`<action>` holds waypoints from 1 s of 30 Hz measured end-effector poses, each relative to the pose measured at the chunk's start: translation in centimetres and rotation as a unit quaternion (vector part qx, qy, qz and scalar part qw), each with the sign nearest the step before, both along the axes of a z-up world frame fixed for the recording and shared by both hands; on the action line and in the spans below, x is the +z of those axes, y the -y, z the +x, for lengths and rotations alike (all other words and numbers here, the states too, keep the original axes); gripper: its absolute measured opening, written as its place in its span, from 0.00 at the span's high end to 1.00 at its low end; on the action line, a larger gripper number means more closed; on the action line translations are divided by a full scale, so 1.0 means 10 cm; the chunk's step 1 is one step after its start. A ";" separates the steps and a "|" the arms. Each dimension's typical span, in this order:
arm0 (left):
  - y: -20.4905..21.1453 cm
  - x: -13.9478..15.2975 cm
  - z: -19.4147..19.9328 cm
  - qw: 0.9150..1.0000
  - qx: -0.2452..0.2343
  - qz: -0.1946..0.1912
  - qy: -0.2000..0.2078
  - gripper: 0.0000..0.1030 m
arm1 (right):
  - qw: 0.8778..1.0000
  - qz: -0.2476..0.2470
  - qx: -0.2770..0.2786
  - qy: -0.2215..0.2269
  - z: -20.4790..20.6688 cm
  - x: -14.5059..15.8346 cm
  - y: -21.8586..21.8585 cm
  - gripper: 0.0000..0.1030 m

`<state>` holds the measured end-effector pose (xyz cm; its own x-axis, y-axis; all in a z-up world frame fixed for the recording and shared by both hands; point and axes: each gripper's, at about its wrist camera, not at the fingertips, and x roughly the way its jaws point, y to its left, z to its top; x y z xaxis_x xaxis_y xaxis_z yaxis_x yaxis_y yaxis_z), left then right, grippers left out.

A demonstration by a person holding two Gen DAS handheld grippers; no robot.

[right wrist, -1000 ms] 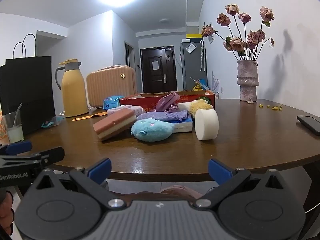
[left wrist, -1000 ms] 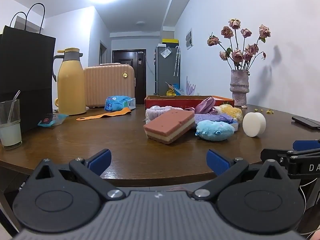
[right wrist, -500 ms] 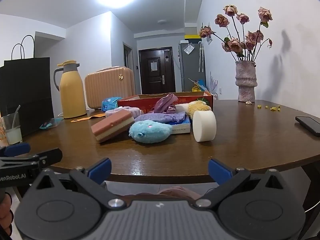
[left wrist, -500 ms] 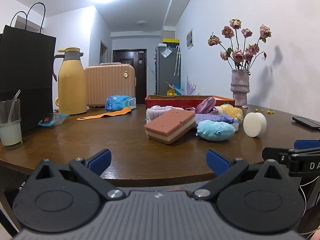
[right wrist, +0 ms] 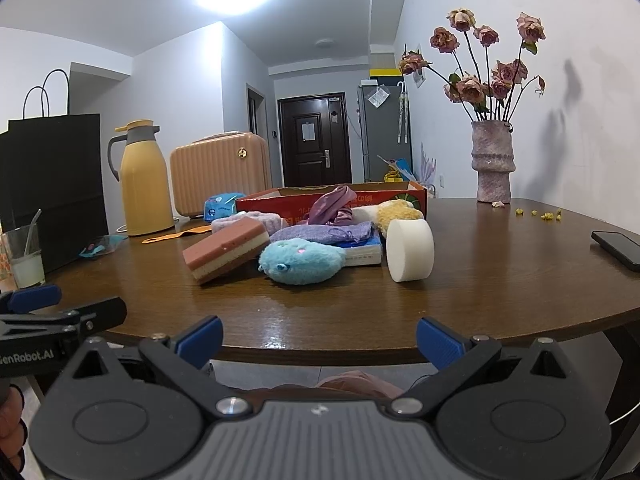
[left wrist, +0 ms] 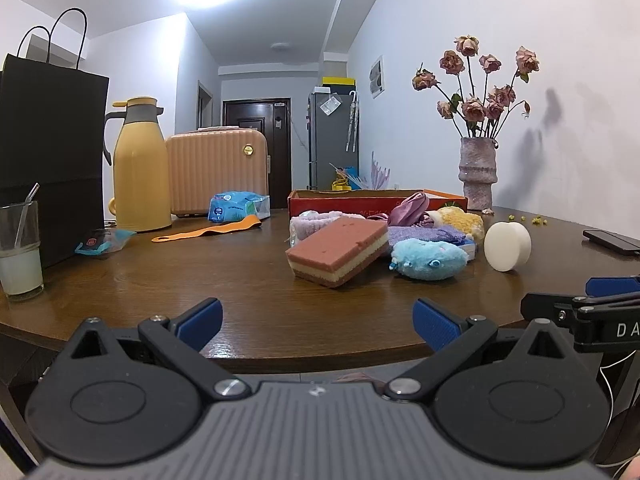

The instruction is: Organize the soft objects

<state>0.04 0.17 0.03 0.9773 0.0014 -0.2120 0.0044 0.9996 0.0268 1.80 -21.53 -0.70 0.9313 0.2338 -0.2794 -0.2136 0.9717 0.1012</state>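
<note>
A pile of soft objects lies mid-table before a red cardboard box [left wrist: 376,200] [right wrist: 304,200]: a layered pink sponge [left wrist: 340,250] [right wrist: 228,248], a blue plush toy [left wrist: 428,254] [right wrist: 300,260], a white foam cylinder [left wrist: 507,246] [right wrist: 410,250], a purple knitted cloth [right wrist: 324,234], a yellow fluffy item [left wrist: 460,220] [right wrist: 396,210], a pink towel [left wrist: 312,226] and purple satin fabric [right wrist: 332,204]. My left gripper [left wrist: 318,322] and right gripper [right wrist: 320,340] are both open and empty at the table's near edge, well short of the pile.
On the wooden table [left wrist: 200,280] stand a black paper bag [left wrist: 48,160], a glass of milk [left wrist: 20,256], a yellow thermos [left wrist: 140,168], a peach case [left wrist: 218,172], a vase of dried roses [right wrist: 492,160] and a phone [right wrist: 618,250].
Both grippers have crept slightly forward toward the table. Nothing on the table has moved, and both stay open.
</note>
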 end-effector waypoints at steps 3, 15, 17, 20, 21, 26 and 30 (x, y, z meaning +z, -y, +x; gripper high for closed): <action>0.00 0.00 0.00 1.000 -0.001 0.000 -0.001 0.00 | 1.000 0.000 0.000 0.000 0.00 -0.01 -0.01 0.00; -0.01 0.00 0.00 1.000 -0.001 0.000 -0.001 0.00 | 1.000 0.002 -0.002 -0.002 0.01 -0.01 0.00 0.00; -0.01 0.00 0.00 1.000 -0.002 0.000 0.000 0.00 | 1.000 0.002 -0.001 -0.002 0.01 -0.01 0.00 0.00; -0.01 0.00 0.00 1.000 -0.001 0.000 -0.001 0.00 | 1.000 0.002 -0.002 -0.002 0.01 -0.01 0.00 0.00; -0.01 0.00 0.00 1.000 -0.001 0.000 0.000 0.00 | 1.000 0.002 -0.002 -0.002 0.01 -0.01 0.00 0.00; -0.01 0.00 0.00 1.000 -0.001 0.000 0.000 0.00 | 1.000 0.004 -0.003 -0.004 0.01 -0.02 0.01 0.00; -0.01 0.00 0.00 1.000 -0.001 0.000 0.000 0.00 | 1.000 0.005 -0.004 -0.005 0.01 -0.02 0.01 0.00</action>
